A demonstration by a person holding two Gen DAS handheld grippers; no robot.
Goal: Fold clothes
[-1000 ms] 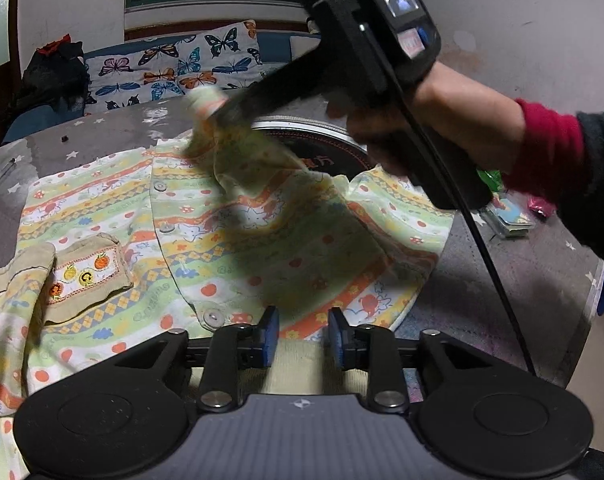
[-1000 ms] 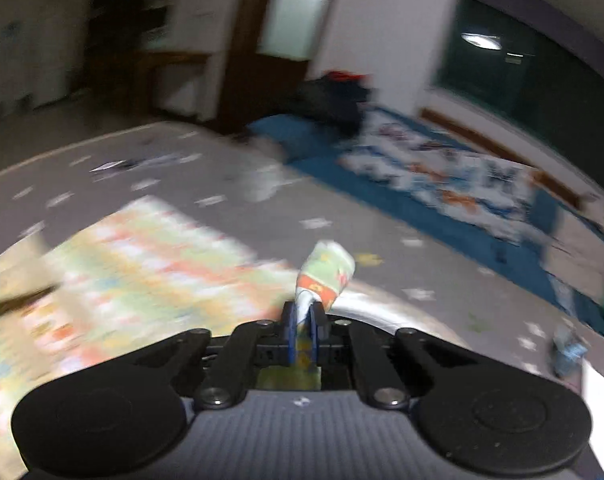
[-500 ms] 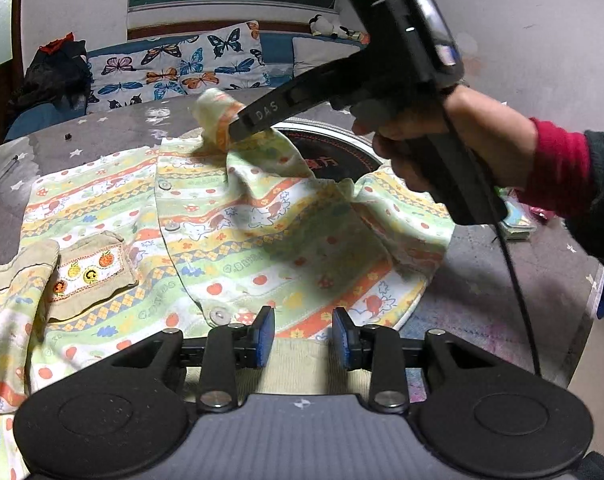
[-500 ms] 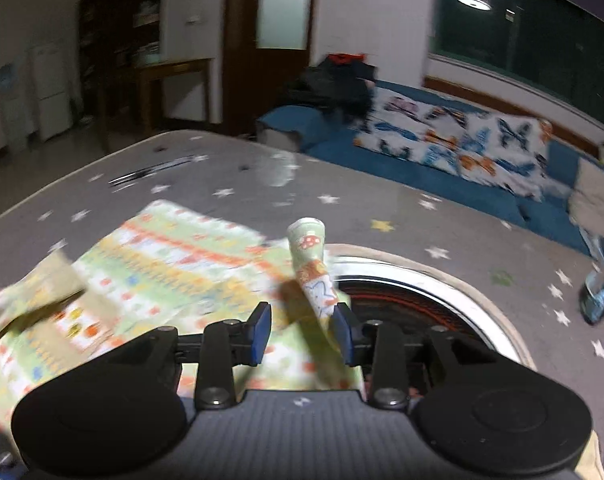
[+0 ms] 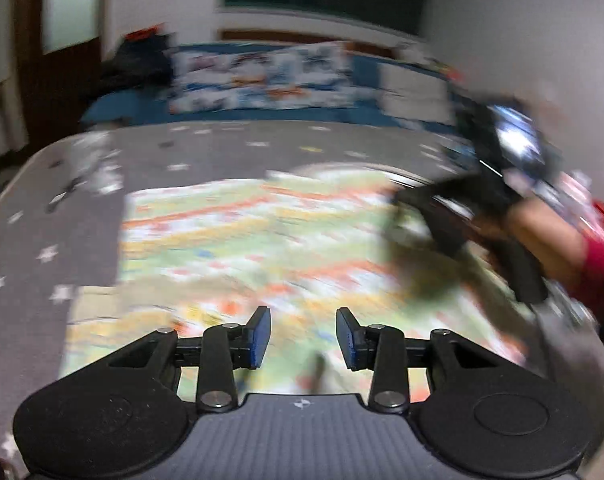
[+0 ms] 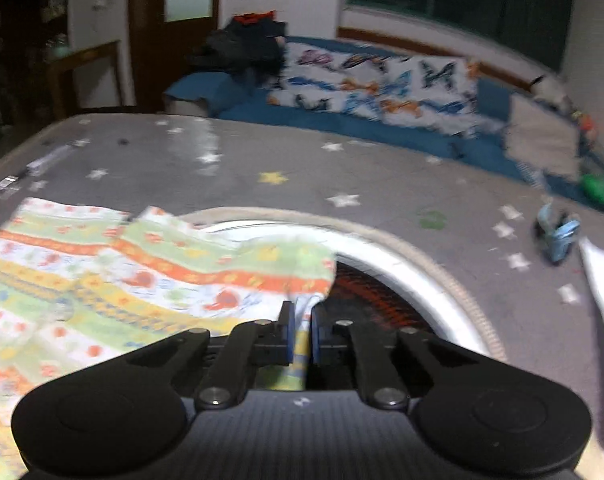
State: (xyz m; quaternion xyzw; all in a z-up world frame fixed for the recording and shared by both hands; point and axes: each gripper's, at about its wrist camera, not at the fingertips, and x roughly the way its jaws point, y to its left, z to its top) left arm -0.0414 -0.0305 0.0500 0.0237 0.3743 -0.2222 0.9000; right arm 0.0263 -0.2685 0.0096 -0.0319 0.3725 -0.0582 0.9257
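Thin, limp garment point(image 6: 149, 280) edge is being pinched by right gripper point(image 6: 300, 334), just closed; left gripper point(image 5: 303, 338) is being opened, empty. Hems judged best.

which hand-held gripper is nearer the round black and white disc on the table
Right. The right hand-held gripper hangs at the disc's rim, pinching the garment. The left hand-held gripper hovers farther back over the garment.

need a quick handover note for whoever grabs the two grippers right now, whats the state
Left gripper: open, nothing between its fingers, hovering over the near part of the patterned garment; its jaws have just been opening.
Right gripper: has just closed, fingers shut on the garment's far right edge.
Garment: spread on the star-print table, partly over the round inset.
Done: right flap laid over the middle.
Left: left side and the final folds.
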